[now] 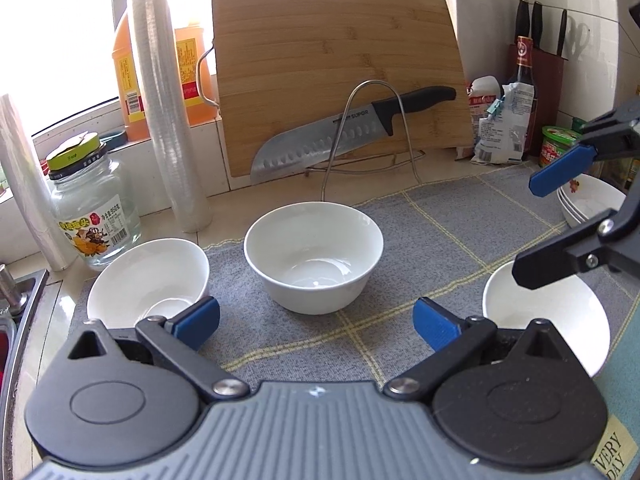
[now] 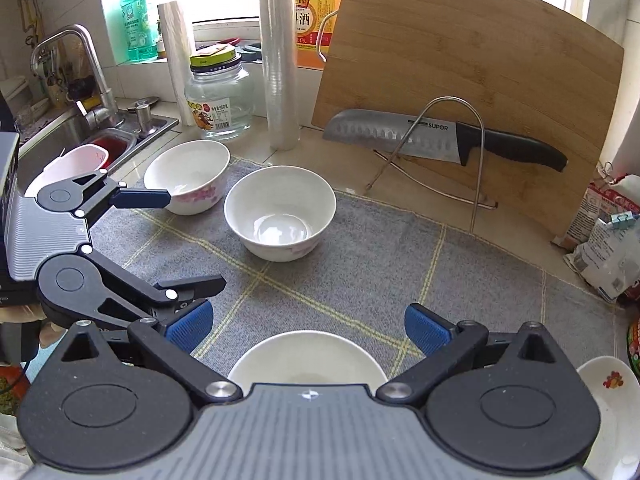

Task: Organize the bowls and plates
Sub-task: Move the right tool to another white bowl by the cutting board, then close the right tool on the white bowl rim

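At the bottom of my right view, my right tool (image 2: 306, 326) hangs spread wide over the nearest bowl (image 2: 306, 354). My left tool (image 1: 316, 320), also spread and empty, faces the middle bowl (image 1: 314, 262) at frame centre, flowered bowl (image 2: 188, 174) beyond. I judge nothing is stacked yet; next I need a rim pinch.

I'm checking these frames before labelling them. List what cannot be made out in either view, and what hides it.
- Near bowl, right wrist view: its front half sits behind the right gripper body.
- Stacked dishes, left wrist view: count unclear, the right gripper covers them.
- Left bowl, left wrist view: near rim behind the left gripper.
- Sink, right wrist view: contents blurred, partly blocked.
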Motion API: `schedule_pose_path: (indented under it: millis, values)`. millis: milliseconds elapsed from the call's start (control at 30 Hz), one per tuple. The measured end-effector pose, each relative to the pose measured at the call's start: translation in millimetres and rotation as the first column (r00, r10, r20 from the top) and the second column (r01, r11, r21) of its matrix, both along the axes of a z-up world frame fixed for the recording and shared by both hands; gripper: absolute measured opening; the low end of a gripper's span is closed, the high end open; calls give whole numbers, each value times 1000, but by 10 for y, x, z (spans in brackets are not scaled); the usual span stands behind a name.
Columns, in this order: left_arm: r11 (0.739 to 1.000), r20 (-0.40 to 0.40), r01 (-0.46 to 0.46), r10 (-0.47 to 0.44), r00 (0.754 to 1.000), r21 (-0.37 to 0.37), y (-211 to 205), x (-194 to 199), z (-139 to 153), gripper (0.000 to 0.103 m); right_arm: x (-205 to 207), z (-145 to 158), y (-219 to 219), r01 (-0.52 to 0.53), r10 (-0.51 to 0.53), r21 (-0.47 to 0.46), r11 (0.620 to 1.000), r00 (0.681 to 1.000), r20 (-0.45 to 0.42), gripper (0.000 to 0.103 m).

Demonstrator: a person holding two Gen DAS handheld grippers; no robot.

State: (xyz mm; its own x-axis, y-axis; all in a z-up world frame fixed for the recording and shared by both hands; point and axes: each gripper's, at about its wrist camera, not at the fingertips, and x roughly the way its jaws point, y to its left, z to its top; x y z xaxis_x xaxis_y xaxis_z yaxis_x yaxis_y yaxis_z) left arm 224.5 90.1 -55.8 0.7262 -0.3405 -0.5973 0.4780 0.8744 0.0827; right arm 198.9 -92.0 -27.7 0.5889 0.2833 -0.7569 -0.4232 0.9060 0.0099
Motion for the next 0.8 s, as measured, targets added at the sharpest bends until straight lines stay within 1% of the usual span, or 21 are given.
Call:
schedule_pose_path:
  millis: [100, 167, 267, 367, 467, 600, 800]
  values:
    - [999, -13, -42, 42, 999, 2, -32, 70, -54, 102, 211, -6, -16, -21, 21, -10, 1000, 1000, -12, 103]
    - [999, -24, -43, 43, 999, -9, -53, 105, -89, 102, 308, -20, -21, -36, 35, -8, 999, 999, -19, 103]
    - [998, -17, -60, 60, 998, 9, -110, 156, -138, 102, 446, -62, -18, -51, 51, 10, 999, 998, -42, 103]
    - [998, -24, -57, 57, 998, -3, -146, 210, -174, 102, 556, -98, 3, -66, 67, 26, 998, 996, -61, 103]
    - [998, -8, -57, 57, 998, 7, -200, 252, -198, 102, 655, -120, 31, -81, 83, 26, 996, 994, -74, 103]
    - [999, -9, -51, 51, 999, 6, -252, 327, -219, 102, 783, -147, 86, -112, 114, 24, 993, 990, -82, 103]
    - [998, -21, -49, 49, 999, -24, -273, 414, -247, 101, 960, -220, 204, -150, 152, 28, 988, 983, -104, 103]
